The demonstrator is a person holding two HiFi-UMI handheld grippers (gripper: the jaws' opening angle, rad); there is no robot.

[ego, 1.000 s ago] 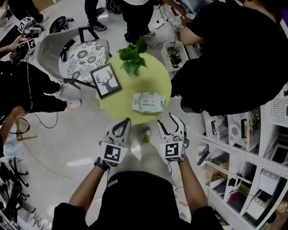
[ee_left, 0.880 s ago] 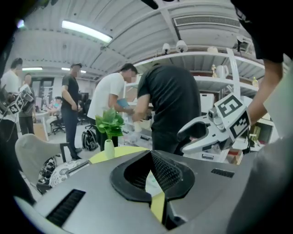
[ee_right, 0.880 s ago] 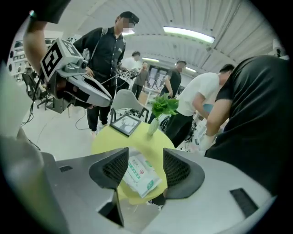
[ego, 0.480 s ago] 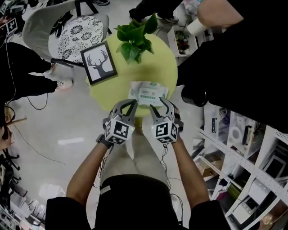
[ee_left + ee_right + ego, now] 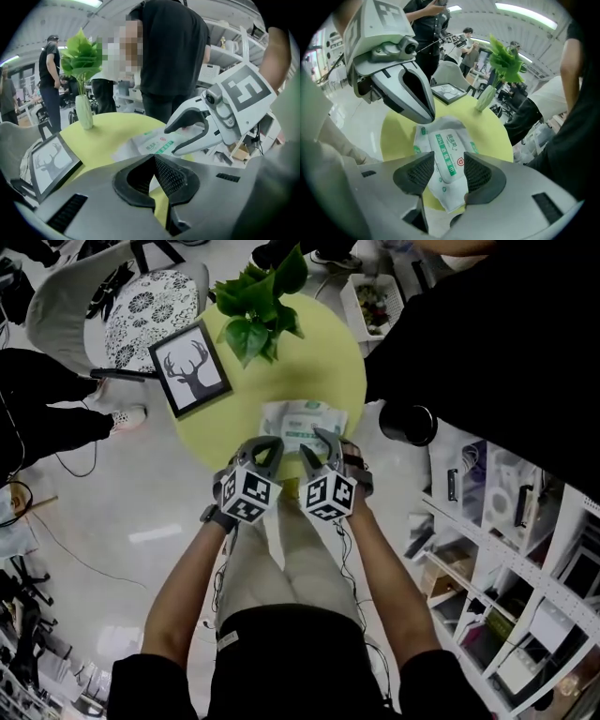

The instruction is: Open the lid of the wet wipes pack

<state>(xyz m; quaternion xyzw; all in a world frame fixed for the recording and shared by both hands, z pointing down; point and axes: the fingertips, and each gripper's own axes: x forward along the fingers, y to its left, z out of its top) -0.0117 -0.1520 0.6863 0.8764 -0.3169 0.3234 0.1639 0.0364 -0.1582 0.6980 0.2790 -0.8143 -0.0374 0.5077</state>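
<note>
The wet wipes pack, white with green print, lies flat at the near side of the round yellow-green table. My left gripper hovers at the pack's near left corner, its tips touching and nothing between them. In the left gripper view the left gripper shows its pads meeting, with the pack beyond. My right gripper is over the pack's near edge. In the right gripper view the right gripper is open; its jaws have just been closing, and the pack shows through the gap, untouched.
A leafy plant in a pale vase and a framed deer picture stand on the far half of the table. A chair with a patterned cushion is at the far left. A person in black and white shelves crowd the right.
Both grippers have come down and forward, from in front of the table to over the pack's near edge. The right jaws stand narrower than before.
</note>
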